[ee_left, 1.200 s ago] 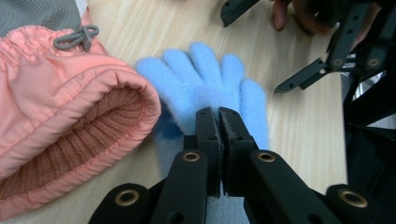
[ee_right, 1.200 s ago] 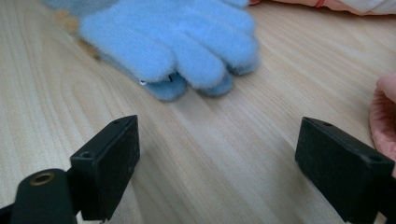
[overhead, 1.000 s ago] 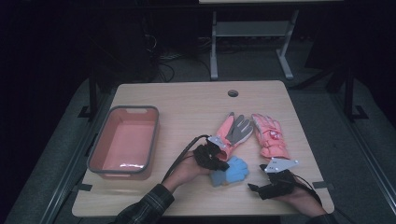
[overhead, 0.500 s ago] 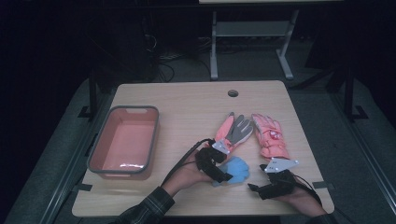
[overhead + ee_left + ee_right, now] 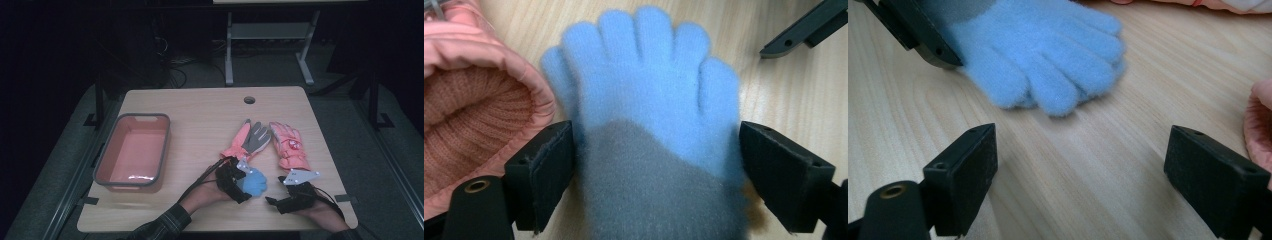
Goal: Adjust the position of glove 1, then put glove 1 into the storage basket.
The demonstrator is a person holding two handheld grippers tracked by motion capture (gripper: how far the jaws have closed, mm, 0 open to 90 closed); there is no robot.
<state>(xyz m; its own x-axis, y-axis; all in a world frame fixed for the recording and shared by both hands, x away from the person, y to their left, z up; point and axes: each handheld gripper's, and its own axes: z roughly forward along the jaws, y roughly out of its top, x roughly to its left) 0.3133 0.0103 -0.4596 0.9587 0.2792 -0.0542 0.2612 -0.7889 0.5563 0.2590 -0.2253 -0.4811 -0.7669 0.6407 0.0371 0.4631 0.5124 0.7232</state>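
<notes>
A fuzzy blue glove [image 5: 257, 183] [image 5: 649, 90] [image 5: 1048, 50] lies flat near the table's front edge, fingers pointing right. My left gripper [image 5: 245, 184] [image 5: 656, 132] straddles its grey cuff; the jaws have just been opening and stand wide, one on each side of the glove, not pressing it. My right gripper [image 5: 272, 201] [image 5: 1080, 135] rests open on the table just right of the glove's fingertips, nothing between its jaws. Two pink gloves lie beyond, one [image 5: 252, 137] with its grey palm up, the other [image 5: 289, 145] beside it.
A pink tray [image 5: 162, 145] sits at the table's left. A cable hole [image 5: 249, 99] marks the far middle. The pink glove's knitted cuff [image 5: 469, 110] lies close to my left jaw. A metal stand [image 5: 270, 35] is on the floor behind the table.
My left gripper has shifted toward the front edge and its jaws have gone from shut to wide apart around the blue glove. The right gripper has stayed put.
</notes>
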